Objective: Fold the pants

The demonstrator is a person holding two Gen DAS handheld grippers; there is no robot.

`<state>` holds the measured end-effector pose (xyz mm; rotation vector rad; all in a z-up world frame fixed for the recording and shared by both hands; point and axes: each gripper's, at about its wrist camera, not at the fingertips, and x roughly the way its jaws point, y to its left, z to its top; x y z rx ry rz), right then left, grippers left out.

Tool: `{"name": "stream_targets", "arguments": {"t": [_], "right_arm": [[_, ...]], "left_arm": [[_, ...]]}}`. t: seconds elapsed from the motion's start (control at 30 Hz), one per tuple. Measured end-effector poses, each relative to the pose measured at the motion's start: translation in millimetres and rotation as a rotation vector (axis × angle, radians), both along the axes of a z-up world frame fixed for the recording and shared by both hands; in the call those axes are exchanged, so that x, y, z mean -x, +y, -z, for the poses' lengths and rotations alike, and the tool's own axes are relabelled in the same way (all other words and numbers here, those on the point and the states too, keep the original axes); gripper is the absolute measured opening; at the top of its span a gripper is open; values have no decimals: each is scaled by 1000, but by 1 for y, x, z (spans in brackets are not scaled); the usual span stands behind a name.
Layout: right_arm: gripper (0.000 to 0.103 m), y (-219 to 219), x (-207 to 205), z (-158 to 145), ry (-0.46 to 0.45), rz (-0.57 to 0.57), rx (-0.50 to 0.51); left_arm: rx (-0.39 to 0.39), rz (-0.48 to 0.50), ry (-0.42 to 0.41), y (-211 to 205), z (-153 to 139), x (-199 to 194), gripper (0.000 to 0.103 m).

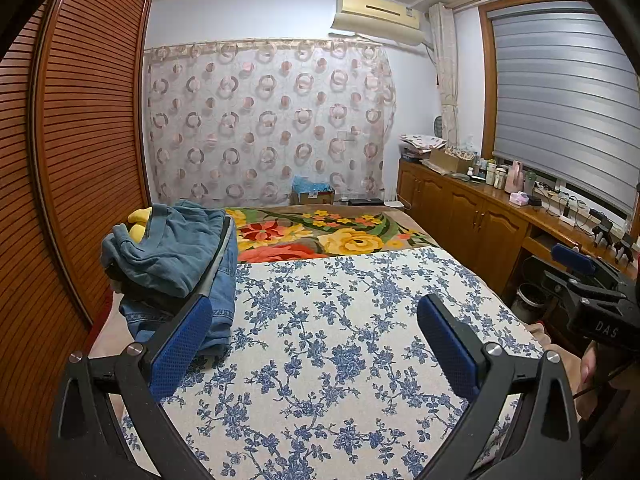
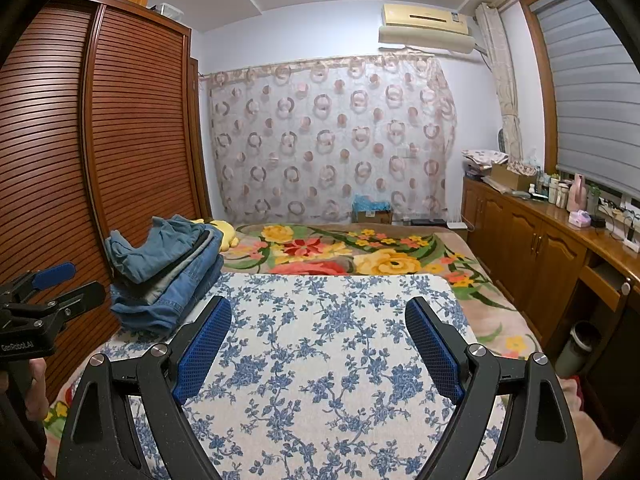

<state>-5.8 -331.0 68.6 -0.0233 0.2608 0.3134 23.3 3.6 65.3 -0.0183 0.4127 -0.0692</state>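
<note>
Both tongs, left [image 1: 316,344] and right [image 2: 318,346], gape empty; take the top pants [image 1: 168,252] (ten o'clock) by the waistband.

Right gripper [image 2: 318,344]: jaws wide apart, nothing between the pads. Blue-flowered mat [image 2: 320,360] lies beneath and ahead of the fingers. Stack of pants [image 2: 168,276] sits beyond the left finger, clear of it.
</note>
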Motion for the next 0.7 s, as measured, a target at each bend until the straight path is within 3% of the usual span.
{"name": "stream_targets", "arguments": {"t": [0.7], "right_arm": [[90, 1, 0, 2, 2, 5, 1]], "left_arm": [[-1, -1, -1, 1, 1, 2, 102]]}}
